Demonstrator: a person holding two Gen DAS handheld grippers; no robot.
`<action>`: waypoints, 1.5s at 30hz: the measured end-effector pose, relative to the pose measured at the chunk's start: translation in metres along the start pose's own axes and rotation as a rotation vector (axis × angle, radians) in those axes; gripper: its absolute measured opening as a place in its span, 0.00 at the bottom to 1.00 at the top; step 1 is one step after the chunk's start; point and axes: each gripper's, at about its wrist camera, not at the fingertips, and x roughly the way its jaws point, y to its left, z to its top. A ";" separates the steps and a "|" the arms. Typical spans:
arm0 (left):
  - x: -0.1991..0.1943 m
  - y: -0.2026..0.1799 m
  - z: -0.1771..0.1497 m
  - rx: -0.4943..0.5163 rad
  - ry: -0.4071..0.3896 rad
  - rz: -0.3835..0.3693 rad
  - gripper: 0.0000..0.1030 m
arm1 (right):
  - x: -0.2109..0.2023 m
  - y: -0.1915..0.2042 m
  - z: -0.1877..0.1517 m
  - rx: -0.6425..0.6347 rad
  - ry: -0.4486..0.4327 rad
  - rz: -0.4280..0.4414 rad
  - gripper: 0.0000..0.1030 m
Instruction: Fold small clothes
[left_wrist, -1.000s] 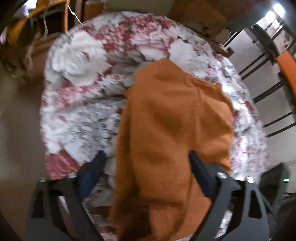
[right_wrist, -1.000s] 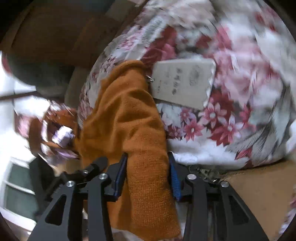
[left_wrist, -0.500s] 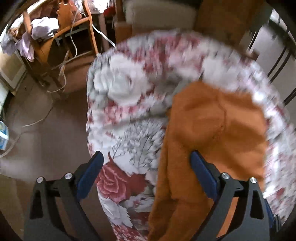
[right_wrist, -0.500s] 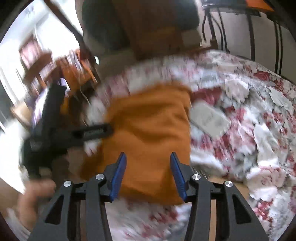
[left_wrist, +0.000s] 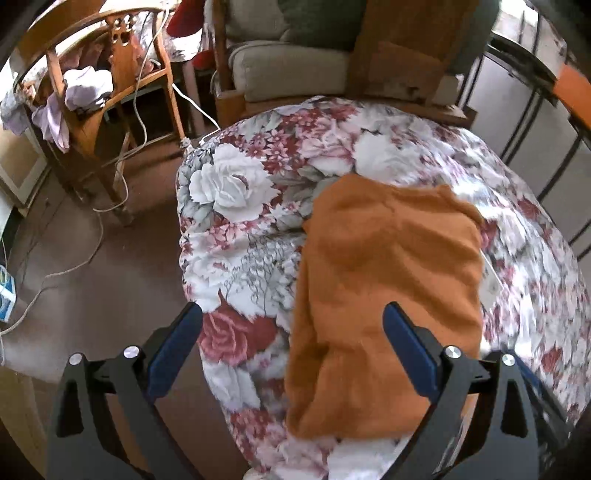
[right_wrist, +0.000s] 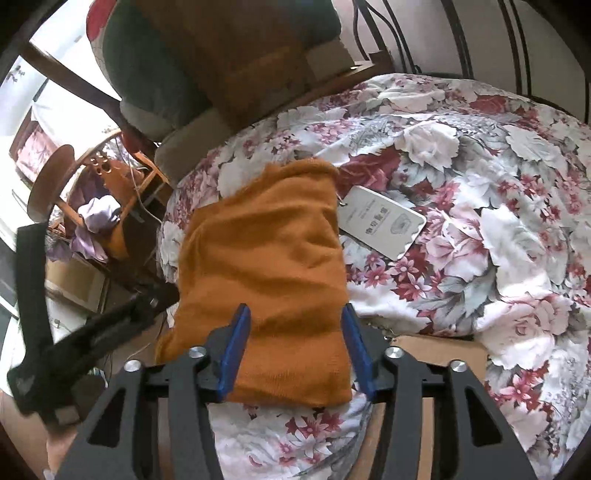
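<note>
In the left wrist view, the folded orange knitted garment (left_wrist: 391, 280) is seen lying on the white and red floral quilt (left_wrist: 251, 206), toward four o'clock of the picture. The left gripper (left_wrist: 291, 350) is held above it, released, its blue-padded jaws spread wide with nothing pressed between them. A wooden chair (left_wrist: 110, 88) draped with pale cloth is seen at ten o'clock.

In the right wrist view, the garment (right_wrist: 266, 266) is found at the centre, a white paper tag (right_wrist: 380, 225) attached at its two o'clock corner. The right gripper (right_wrist: 295, 347) is opening; the cloth lies beneath its blue pads, unpinched. The left gripper (right_wrist: 74, 339) is visible at eight o'clock.
</note>
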 end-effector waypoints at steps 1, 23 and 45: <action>0.004 -0.005 -0.005 0.042 0.012 0.030 0.93 | 0.007 0.000 0.000 -0.008 0.019 -0.030 0.65; -0.120 -0.003 -0.040 0.062 -0.069 0.044 0.95 | -0.103 0.042 -0.003 -0.041 -0.115 -0.174 0.97; -0.135 -0.002 -0.041 0.062 -0.060 0.035 0.95 | -0.106 0.061 -0.023 -0.189 -0.016 -0.213 0.97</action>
